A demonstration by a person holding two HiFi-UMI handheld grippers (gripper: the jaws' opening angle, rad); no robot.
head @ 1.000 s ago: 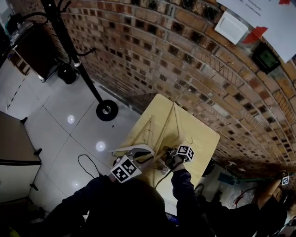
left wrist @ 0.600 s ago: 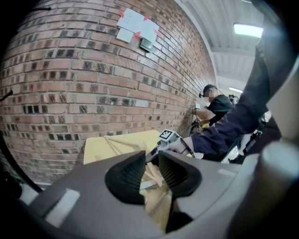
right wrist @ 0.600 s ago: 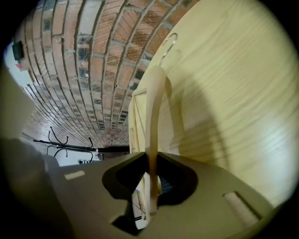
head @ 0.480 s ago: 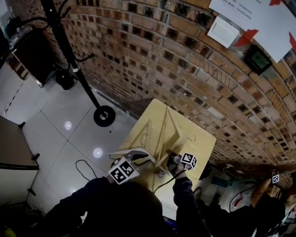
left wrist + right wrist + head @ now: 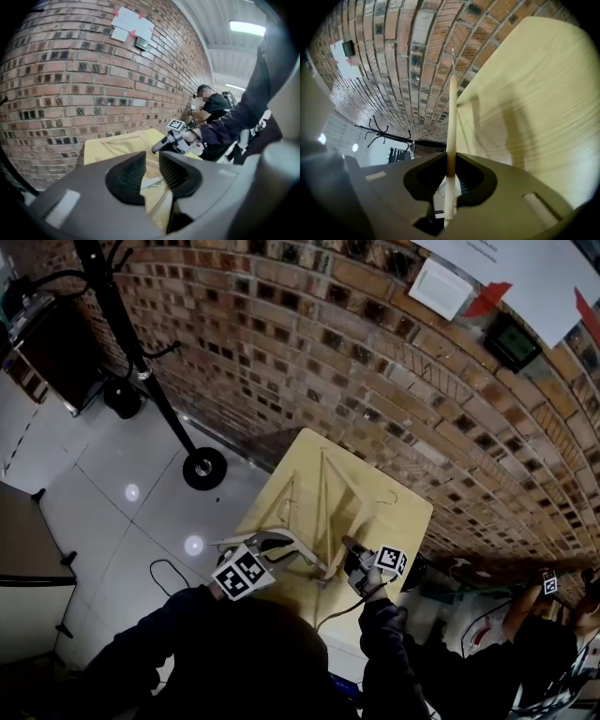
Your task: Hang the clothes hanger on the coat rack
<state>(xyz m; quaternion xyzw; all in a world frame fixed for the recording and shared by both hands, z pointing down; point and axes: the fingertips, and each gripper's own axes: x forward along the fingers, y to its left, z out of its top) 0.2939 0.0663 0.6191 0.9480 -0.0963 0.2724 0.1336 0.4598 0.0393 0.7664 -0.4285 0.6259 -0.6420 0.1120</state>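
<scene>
1. Brick wall: spans the whole back.
2. Tiled floor: shines at the left.
3. Coat rack: stands on that floor, well apart from the table.
4. Table: sits against the wall, in pale wood.
5. Clothes hanger: lies over the table, with one end pinched by the right gripper.
6. Left gripper: hovers near the hanger, jaws a little apart and gripping nothing.
7. Right gripper: has just been closing, pads pressed on the hanger's wooden bar.
</scene>
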